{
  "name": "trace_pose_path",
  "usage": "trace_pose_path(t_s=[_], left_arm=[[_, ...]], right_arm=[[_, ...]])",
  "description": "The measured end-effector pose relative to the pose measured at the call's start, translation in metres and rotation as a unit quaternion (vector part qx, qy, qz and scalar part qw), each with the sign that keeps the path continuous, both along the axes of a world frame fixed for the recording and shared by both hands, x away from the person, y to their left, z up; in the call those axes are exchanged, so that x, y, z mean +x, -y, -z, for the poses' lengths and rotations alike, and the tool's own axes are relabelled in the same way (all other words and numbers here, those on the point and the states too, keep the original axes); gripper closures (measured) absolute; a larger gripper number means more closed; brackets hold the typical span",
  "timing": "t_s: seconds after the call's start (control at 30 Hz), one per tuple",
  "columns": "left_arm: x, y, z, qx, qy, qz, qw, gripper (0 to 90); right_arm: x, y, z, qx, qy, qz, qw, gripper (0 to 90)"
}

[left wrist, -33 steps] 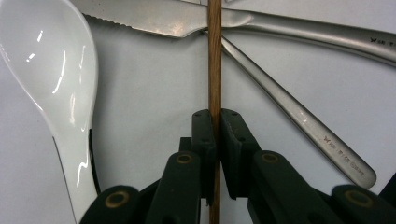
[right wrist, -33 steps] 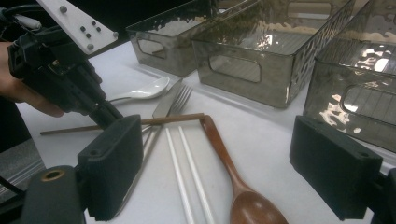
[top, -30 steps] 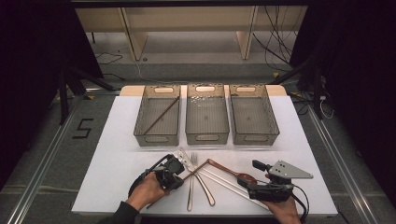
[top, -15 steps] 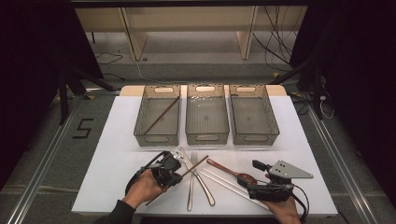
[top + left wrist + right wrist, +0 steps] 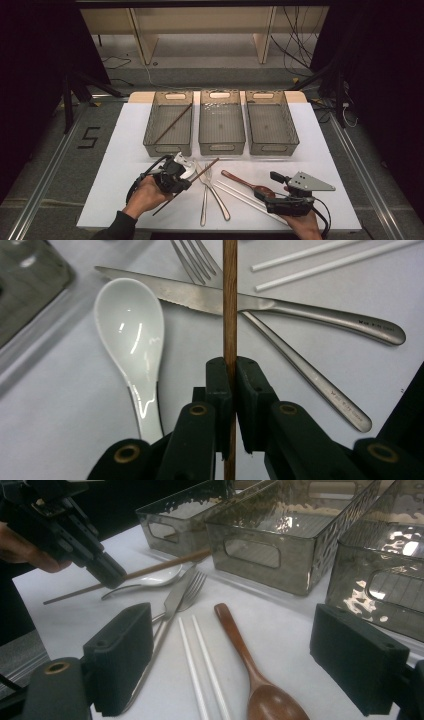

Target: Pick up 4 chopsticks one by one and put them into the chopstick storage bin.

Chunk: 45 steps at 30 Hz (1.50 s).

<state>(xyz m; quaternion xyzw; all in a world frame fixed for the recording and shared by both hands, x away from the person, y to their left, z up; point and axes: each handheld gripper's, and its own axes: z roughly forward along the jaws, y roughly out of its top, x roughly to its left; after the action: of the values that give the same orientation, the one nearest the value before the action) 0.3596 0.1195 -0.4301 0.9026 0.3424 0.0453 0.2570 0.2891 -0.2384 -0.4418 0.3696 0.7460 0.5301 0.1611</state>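
Wooden chopstick (image 5: 230, 315) is clamped between the jaws of the left hand-held gripper (image 5: 230, 371), near the front-left of the tabletop (image 5: 125, 145), slanting above a white spoon (image 5: 131, 335), knife (image 5: 210, 292) and fork (image 5: 300, 365). Right hand-held gripper (image 5: 250, 652) sits released, jaws apart, over white chopsticks (image 5: 197, 670) and a wooden spoon (image 5: 250, 670) near the front edge.
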Motion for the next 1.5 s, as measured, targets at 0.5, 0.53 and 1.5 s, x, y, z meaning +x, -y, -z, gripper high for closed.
trace_pose_path(t_s=[0.5,0.53,1.5], left_arm=[[0.005,-0.018,-0.013,-0.023,0.017,-0.023,0.9993,84.5],[0.006,-0.018,-0.014,-0.025,0.019,-0.024,0.9992,84.5],[0.030,-0.065,-0.043,-0.107,0.069,-0.092,0.9875,84.5]], right_arm=[[0.001,0.000,0.001,0.003,-0.003,0.000,1.0000,18.4],[0.001,0.000,0.001,0.003,-0.004,0.000,1.0000,18.4],[0.001,0.001,0.001,0.002,-0.005,0.003,1.0000,18.4]])
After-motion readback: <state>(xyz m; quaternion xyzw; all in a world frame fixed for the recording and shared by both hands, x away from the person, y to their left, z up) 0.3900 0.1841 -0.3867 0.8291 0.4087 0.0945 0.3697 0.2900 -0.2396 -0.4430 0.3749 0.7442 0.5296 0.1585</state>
